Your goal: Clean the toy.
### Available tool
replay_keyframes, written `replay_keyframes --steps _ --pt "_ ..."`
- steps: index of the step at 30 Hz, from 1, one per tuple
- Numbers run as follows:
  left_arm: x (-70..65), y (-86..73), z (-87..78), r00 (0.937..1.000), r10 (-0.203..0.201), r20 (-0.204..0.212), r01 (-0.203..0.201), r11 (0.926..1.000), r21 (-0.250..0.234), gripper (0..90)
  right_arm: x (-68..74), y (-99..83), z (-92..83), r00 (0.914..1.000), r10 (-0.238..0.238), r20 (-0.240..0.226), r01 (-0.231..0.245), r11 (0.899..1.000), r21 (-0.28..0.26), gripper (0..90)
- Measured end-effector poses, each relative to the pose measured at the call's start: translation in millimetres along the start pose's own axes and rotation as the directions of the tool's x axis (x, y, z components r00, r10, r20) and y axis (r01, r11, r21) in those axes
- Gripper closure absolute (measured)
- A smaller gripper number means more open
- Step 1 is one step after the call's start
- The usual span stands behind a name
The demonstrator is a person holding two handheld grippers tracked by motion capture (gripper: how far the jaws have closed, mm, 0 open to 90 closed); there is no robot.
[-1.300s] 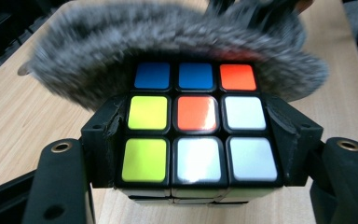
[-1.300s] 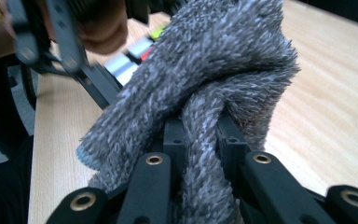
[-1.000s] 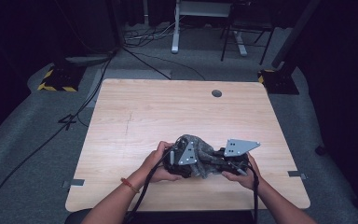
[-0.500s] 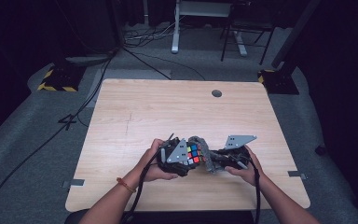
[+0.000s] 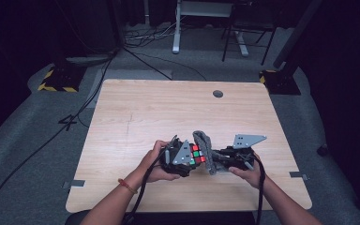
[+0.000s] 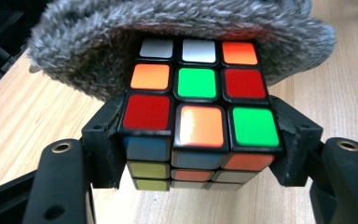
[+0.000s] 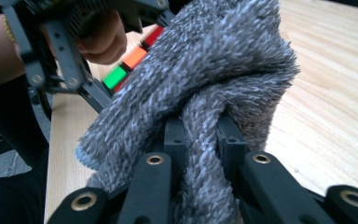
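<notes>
A scrambled puzzle cube with black edges and coloured square stickers [image 6: 200, 100] sits near the front edge of the light wooden table [image 5: 136, 112], between the two hands. In the left gripper view its upper face shows white, orange, green and red squares, and the face turned to the camera shows blue, yellow and orange ones. The left gripper [image 6: 198, 154] clamps the cube: one black jaw presses each of two opposite sides, with no gap showing at either pad. Whether the cube rests on the table or is held clear of it cannot be told.

A grey fuzzy cloth [image 7: 214, 79] lies against the far part of the cube's upper face, draping over its back edge; the cloth [image 6: 182, 28] touches the white and orange top row. In the high view the cloth [image 5: 205, 149] stands as a grey fold just right of the cube [image 5: 196, 154].

The right gripper [image 7: 200, 140] pinches a bunched fold of this cloth, its two black jaws drawn close on the fabric, which bulges above and around them. In the high view the right gripper [image 5: 232, 157] lies level, pointing toward the left gripper [image 5: 180, 157], and each bears a grey three-cornered plate. A dark cable trails from each toward the bottom of the view. The person's left wrist wears a thin red band [image 5: 127, 185].
</notes>
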State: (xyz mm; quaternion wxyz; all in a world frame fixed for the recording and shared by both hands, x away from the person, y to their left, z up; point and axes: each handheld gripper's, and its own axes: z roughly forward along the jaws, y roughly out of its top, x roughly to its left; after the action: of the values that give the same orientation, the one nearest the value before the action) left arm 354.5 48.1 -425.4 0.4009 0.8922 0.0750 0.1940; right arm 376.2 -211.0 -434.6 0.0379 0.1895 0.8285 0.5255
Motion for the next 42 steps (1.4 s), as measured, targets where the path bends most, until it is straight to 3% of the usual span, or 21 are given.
replay_keyframes --steps 3,5,8,16,19,22,24,27,31,36,38,42 --pt "-1.7 0.9 4.7 0.9999 0.011 -0.011 -0.01 0.9993 0.035 33.1 4.0 3.6 -0.6 0.9995 -0.024 0.018 0.024 1.0 -0.007 78.5" --pt "-1.4 0.6 3.9 1.0 0.002 -0.007 -0.002 0.9997 0.025 33.3 6.7 4.9 -0.6 0.9985 -0.047 0.03 0.047 0.999 -0.001 78.5" --pt "-0.1 1.5 -0.2 1.0 0.0 -0.01 0.0 1.0 -0.004 33.6 5.5 4.5 -1.3 0.9981 -0.044 0.042 0.044 0.999 -0.003 78.4" --pt "3.1 3.4 -10.6 0.9996 -0.023 0.018 0.024 0.9979 -0.061 33.7 -1.7 -4.2 9.2 0.9951 -0.053 0.083 0.043 0.993 0.114 78.2" --pt "3.3 3.4 -12.2 0.9996 -0.022 0.02 0.023 0.9978 -0.062 33.7 -1.6 -4.3 10.9 0.9955 -0.052 0.079 0.042 0.991 0.124 78.3" --pt "2.3 2.4 -8.9 0.9997 -0.004 0.023 0.005 0.9995 -0.031 33.6 3.3 -0.7 7.6 0.994 -0.075 0.079 0.067 0.993 0.096 78.3" --pt "0.7 1.7 -5.6 0.9996 -0.003 0.028 0.004 0.9998 -0.022 33.6 7.0 5.0 0.9 0.9956 -0.071 0.061 0.069 0.997 0.038 78.2" --pt "0.2 3.2 -4.2 0.9997 -0.004 0.025 0.004 0.9997 -0.022 33.6 10.8 9.3 -2.4 0.9919 -0.096 0.082 0.094 0.995 0.029 78.2" --pt "-0.1 3.2 -7.2 0.9993 -0.008 0.037 0.01 0.9988 -0.048 33.6 5.3 2.2 6.3 0.9936 -0.071 0.088 0.063 0.994 0.084 78.1" --pt "2.3 3.3 -13.4 0.9973 -0.031 0.066 0.038 0.9938 -0.105 33.5 2.6 -4.4 17.0 0.9924 -0.078 0.095 0.061 0.983 0.172 78.0" --pt "1.6 3.2 -13.4 0.998 -0.024 0.058 0.03 0.9942 -0.104 33.5 1.1 -5.7 16.0 0.9963 -0.051 0.069 0.04 0.988 0.152 78.0" --pt "1.3 1.6 -9.6 0.9989 -0.017 0.044 0.02 0.9972 -0.072 33.3 3.7 -0.3 6.8 0.9953 -0.058 0.077 0.051 0.995 0.088 78.2"
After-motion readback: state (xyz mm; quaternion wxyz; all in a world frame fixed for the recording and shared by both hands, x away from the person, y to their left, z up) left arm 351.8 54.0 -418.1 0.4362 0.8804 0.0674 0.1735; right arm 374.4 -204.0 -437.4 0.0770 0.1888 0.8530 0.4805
